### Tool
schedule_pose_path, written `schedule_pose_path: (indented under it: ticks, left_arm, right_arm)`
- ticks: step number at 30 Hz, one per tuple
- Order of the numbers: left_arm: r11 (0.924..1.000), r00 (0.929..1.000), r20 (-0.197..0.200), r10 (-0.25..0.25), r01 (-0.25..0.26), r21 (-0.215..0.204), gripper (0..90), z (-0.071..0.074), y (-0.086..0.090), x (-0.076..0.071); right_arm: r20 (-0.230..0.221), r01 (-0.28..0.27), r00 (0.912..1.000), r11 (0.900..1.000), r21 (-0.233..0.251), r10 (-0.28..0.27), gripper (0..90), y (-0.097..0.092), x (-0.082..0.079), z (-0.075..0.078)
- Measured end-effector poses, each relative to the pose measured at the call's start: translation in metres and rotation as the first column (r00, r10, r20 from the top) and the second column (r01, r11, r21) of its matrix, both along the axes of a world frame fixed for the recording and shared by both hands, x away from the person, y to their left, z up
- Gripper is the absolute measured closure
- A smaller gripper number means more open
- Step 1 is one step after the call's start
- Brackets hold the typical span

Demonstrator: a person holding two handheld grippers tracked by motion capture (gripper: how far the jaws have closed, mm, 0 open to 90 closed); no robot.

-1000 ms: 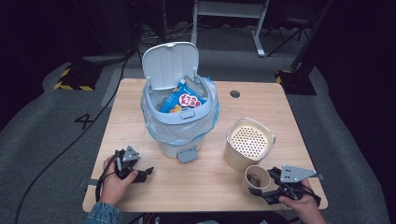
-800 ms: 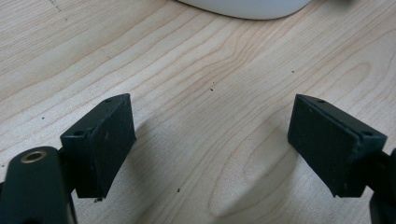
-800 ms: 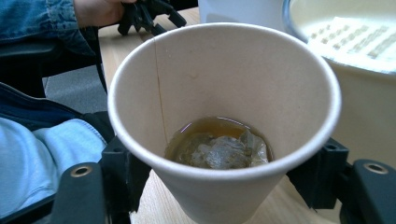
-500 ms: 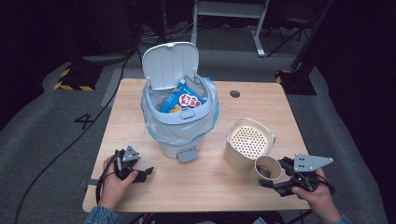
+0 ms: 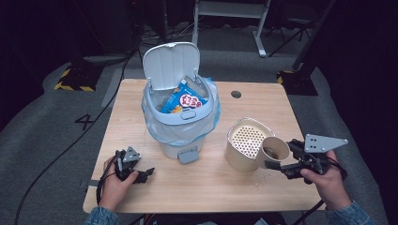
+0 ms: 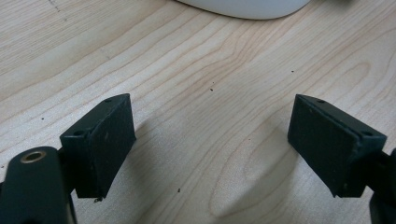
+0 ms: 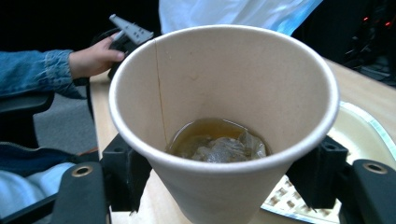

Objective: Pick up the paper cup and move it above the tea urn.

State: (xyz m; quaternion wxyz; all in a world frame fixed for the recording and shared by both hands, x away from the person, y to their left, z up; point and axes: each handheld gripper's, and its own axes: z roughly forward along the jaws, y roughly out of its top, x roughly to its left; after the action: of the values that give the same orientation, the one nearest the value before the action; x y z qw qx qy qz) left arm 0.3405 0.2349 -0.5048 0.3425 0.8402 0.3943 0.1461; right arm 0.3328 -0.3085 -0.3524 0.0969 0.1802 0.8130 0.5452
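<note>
At the right front of the table, I have the paper cup (image 5: 275, 151) clamped in my right gripper (image 5: 286, 164), its two black jaws pressing on the cup's outer wall from either side, as the right gripper view shows with the cup (image 7: 224, 116) standing between them. The cup is tilted, its mouth turned toward the high camera, and it is raised off the tabletop, its rim overlapping the near edge of the beige strainer container (image 5: 244, 147). Inside the cup I see brownish liquid with a soaked tea bag (image 7: 219, 147) lying at the bottom. The strainer container has a perforated insert (image 5: 248, 139), and in the right gripper view a part of that grid (image 7: 289, 198) sits just below and behind the cup. Farther left stands the white pedal bin (image 5: 180, 119), its lid (image 5: 170, 64) flipped upright, a pale blue liner bag hanging over its rim and a blue snack packet (image 5: 185, 101) lying on top of its contents. My left gripper (image 5: 133, 169) rests on the wooden table (image 5: 141, 108) near the front left corner, well apart from the cup; its jaws stand wide apart with nothing between them, bare wood showing in the gap in the left gripper view, and the white base of the bin (image 6: 243, 7) at the top edge. A dark round hole (image 5: 236, 94) sits in the tabletop behind the strainer.
</note>
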Motion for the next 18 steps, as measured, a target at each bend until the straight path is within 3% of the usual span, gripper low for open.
schedule_pose_path:
  ticks: [7,11,18]
  left_arm:
    - [1.0000,1.0000,0.002,-0.002,0.002,0.003,15.1,0.000,0.000,0.001]
    - [1.0000,1.0000,0.002,-0.001,0.001,0.002,15.1,0.000,0.000,0.000]
    - [1.0000,1.0000,0.002,-0.002,0.002,0.002,15.1,0.000,0.000,0.000]
  right_arm:
    - [0.022,0.046,0.9987,0.9989,0.008,-0.046,30.9,-0.004,0.020,0.016]
    - [0.043,0.081,0.9958,0.9965,-0.017,-0.081,30.9,-0.006,0.033,0.021]
    - [0.113,0.105,0.9886,0.9935,-0.043,-0.100,31.2,-0.007,0.055,0.027]
